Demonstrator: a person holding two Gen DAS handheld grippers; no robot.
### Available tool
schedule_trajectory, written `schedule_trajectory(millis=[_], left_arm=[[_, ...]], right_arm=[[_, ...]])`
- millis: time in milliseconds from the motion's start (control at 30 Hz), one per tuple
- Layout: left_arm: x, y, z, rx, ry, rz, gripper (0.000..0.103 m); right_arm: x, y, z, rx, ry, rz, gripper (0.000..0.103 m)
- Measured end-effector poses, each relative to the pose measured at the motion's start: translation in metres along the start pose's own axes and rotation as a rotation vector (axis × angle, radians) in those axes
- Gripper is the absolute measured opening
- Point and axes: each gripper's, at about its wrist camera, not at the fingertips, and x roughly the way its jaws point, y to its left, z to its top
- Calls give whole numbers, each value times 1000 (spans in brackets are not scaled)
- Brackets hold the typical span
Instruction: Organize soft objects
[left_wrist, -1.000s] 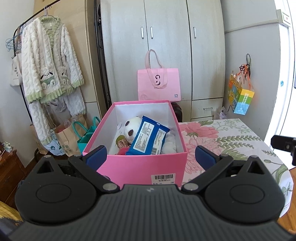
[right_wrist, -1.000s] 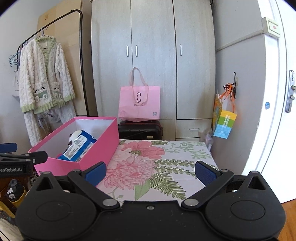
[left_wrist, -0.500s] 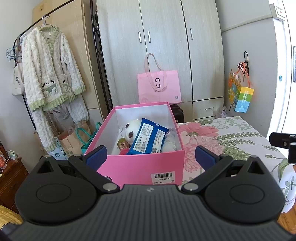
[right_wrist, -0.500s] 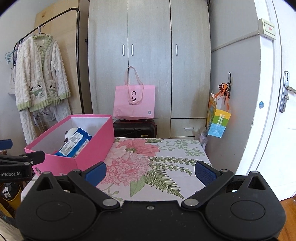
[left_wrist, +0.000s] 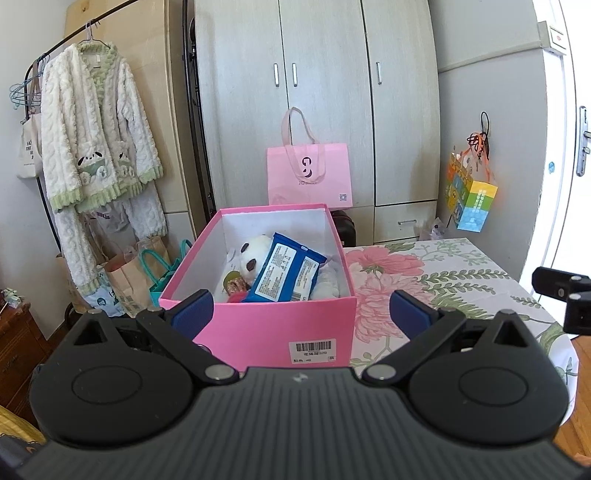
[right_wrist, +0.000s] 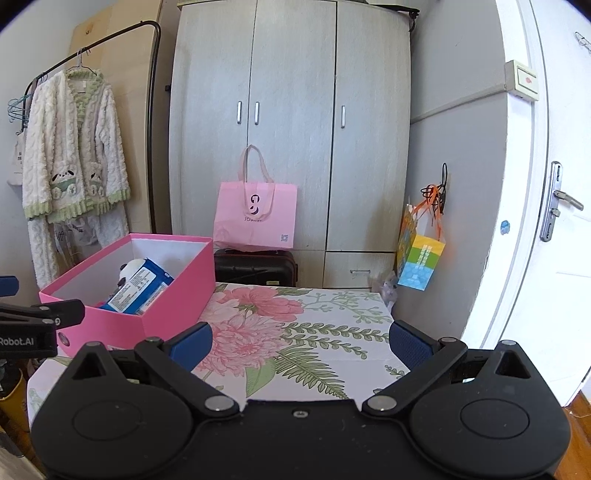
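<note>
Holding both grippers wide and empty: left gripper (left_wrist: 299, 310) faces the pink box (left_wrist: 280, 328), right gripper (right_wrist: 297, 339) over bare tablecloth (right_wrist: 314, 332). We risk nudging the box off its table edge (it sits close). Left view shows the panda toy (left_wrist: 253, 254) and blue pack (left_wrist: 286, 273) inside; right view shows 1 box side.

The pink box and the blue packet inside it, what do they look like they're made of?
The pink box looks like matte cardboard: stiff straight walls, crisp corners, white inside, and a barcode sticker on its front. The blue packet looks like soft plastic film with a slight sheen; it has a printed white label and sags over the plush panda beside it. What is in the packet cannot be told.
</note>
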Motion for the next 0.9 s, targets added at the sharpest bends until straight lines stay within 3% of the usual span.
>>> schedule_trajectory(millis=[900], left_arm=[[2,3,-4,-12,-6,18,103]], right_arm=[[8,-5,-3,19,10,-7,103]])
